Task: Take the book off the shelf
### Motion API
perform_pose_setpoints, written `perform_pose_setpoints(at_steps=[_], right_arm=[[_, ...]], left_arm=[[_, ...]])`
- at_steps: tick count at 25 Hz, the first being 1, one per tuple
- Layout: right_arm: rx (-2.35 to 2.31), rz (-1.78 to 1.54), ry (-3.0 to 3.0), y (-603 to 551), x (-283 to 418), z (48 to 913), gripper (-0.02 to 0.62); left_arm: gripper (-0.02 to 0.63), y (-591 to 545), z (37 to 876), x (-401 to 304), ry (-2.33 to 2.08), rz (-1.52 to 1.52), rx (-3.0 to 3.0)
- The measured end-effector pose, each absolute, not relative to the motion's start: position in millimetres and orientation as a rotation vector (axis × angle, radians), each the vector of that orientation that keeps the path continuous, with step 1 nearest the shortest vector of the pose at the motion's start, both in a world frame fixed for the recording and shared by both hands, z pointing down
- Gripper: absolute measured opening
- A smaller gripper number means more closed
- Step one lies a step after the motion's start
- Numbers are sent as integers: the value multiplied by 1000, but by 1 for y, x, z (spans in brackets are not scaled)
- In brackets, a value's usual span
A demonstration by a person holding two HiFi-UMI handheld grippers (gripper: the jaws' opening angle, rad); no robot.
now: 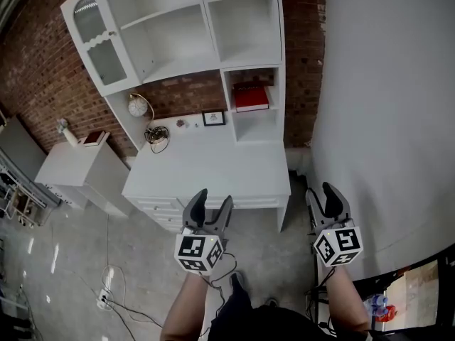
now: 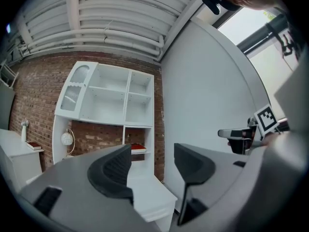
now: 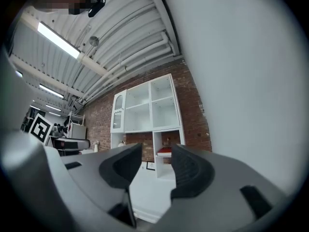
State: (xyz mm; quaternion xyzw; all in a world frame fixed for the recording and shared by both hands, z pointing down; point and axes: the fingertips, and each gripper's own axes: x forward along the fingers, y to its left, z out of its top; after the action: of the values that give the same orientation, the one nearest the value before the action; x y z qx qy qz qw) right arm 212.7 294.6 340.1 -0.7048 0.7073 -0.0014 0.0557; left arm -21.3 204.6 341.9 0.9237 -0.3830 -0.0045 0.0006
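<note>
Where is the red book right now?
In the head view, the red book lies flat in the lower right cubby of the shelf unit, right of the small framed picture on the white desk.

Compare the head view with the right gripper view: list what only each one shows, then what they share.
Only the head view: the floor with its loose cables and the person's forearms.
Only the right gripper view: the ceiling with its strip light and pipes.
Both: the white shelf unit against the brick wall, the red book lying in a compartment low in the unit's right column, and the right claw, open and empty.
</note>
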Motion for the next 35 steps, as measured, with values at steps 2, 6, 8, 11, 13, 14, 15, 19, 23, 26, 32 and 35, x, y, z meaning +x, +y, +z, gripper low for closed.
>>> perform_pose_setpoints(at_steps=[2,6,8,11,13,14,15,19,23,26,32,35], right_arm=[[-2145,-11,2139,284,216,342,173],[-2164,-28,2131,255,218,347,173],[-2177,-38,2120,235,218,348,173],[-2201,-35,2110,199,218,347,172],[-2215,-25,2101,173,216,343,172],[-2226,-20,2093,161,215,341,170],[-2237,-19,2084,150,213,338,169],[-2263,-62,2036,109,210,336,161],[-2283,-106,1994,79,210,339,155],[-2307,-124,1993,60,210,345,152],[-2293,-207,1969,27,230,362,149],[-2252,-271,1954,7,245,376,147]], left_arm=[[261,192,343,-22,-1190,-28,2885],[261,158,349,-22,-1174,-25,2876],[261,135,354,-22,-1157,-28,2868],[261,93,359,-21,-1127,-41,2854],[261,64,358,-20,-1099,-50,2858],[261,49,358,-19,-1080,-53,2860],[261,35,357,-17,-1060,-54,2862],[261,-17,357,-15,-994,-60,2858],[261,-58,363,-11,-946,-63,2849],[261,-80,371,-6,-922,-45,2854],[261,-114,390,16,-887,-26,2817],[261,-128,400,32,-877,-13,2795]])
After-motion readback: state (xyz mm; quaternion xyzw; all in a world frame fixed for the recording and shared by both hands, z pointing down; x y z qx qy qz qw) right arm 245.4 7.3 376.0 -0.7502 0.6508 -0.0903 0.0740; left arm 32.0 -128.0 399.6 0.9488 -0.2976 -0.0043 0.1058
